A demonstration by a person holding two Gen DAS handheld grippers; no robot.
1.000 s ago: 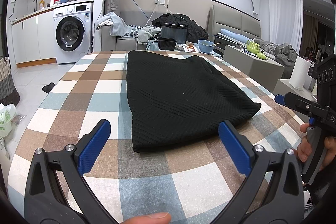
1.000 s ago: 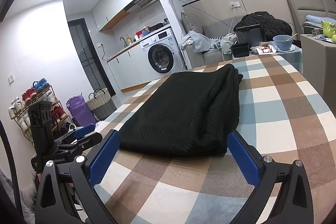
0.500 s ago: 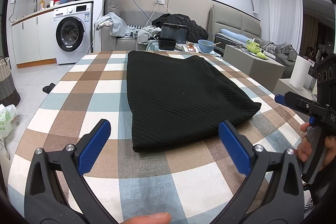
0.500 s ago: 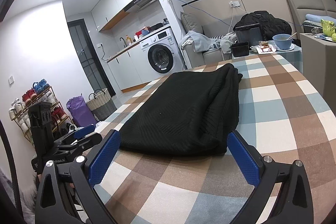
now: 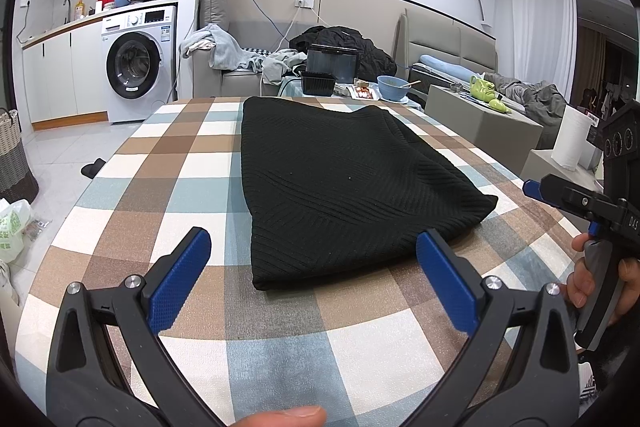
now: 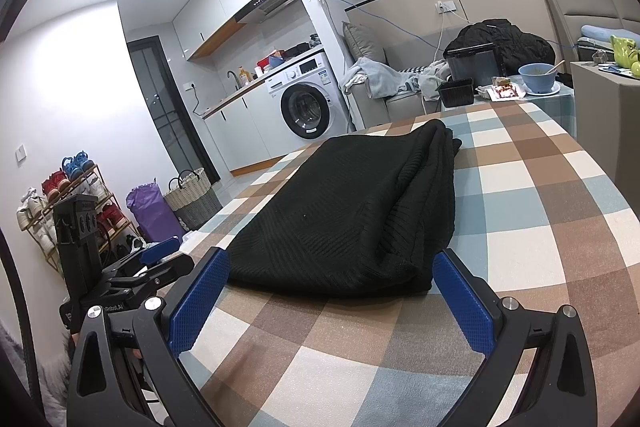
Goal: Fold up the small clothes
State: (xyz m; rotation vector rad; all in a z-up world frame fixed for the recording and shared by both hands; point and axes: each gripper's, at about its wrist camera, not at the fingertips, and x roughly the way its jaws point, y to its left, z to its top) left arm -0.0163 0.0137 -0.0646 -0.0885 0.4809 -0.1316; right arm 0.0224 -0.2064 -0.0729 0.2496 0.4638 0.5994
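Observation:
A black ribbed knit garment (image 5: 332, 183) lies folded lengthwise on the checked tablecloth (image 5: 160, 187); it also shows in the right wrist view (image 6: 360, 211), with its stacked folded edges on the right side. My left gripper (image 5: 312, 267) is open and empty, just short of the garment's near edge. My right gripper (image 6: 332, 287) is open and empty, its jaws standing either side of the garment's near right corner without touching it. The right gripper (image 5: 576, 203) shows at the right edge of the left wrist view, and the left gripper (image 6: 132, 267) at the left of the right wrist view.
Beyond the table's far end stand a black crate (image 5: 318, 83), a blue bowl (image 5: 394, 87) and a sofa with piled clothes (image 5: 224, 51). A washing machine (image 5: 136, 63) is at the left. A grey side table (image 5: 484, 123) stands to the right. A woven basket (image 6: 192, 195) is on the floor.

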